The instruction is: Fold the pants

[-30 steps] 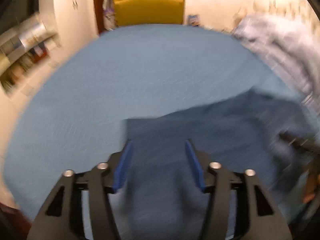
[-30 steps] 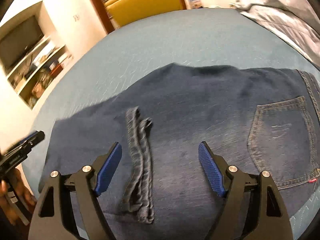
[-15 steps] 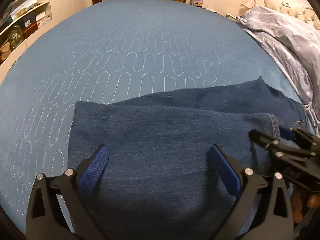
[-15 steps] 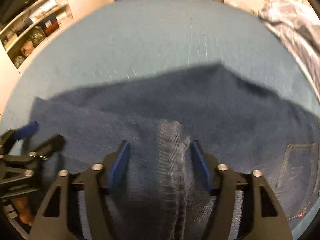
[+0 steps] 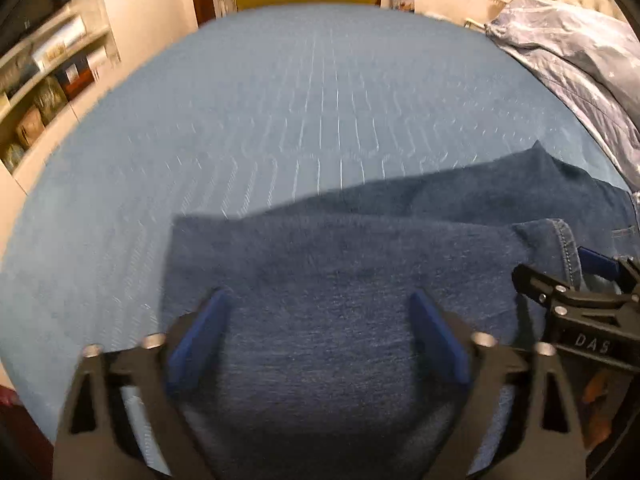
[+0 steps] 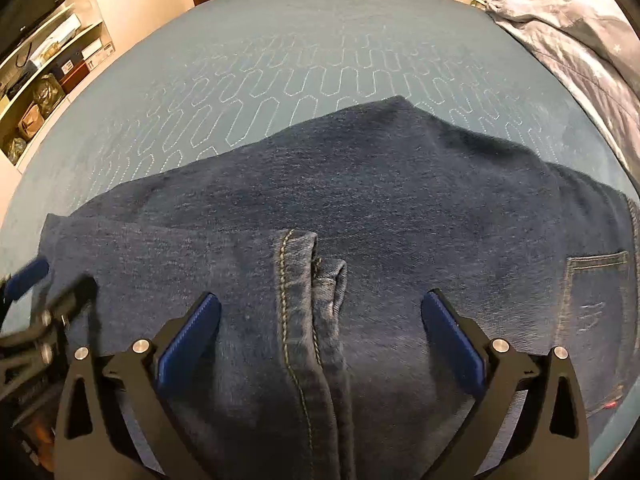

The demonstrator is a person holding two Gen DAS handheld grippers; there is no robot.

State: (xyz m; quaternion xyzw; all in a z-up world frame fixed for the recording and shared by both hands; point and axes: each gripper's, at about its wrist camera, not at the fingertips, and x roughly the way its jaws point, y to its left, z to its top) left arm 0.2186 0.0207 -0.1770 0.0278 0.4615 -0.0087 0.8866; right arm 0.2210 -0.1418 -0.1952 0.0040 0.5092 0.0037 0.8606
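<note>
Dark jeans (image 6: 400, 208) laid folded on blue quilted bedspread (image 5: 304, 92), left gripper (image 5: 316, 332) and right gripper (image 6: 320, 332) held above — fingers of both spread wide, nothing pinched.

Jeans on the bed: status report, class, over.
Left gripper and right gripper open, empty. Jeans folded over, hem on top. Nothing in the way.
</note>
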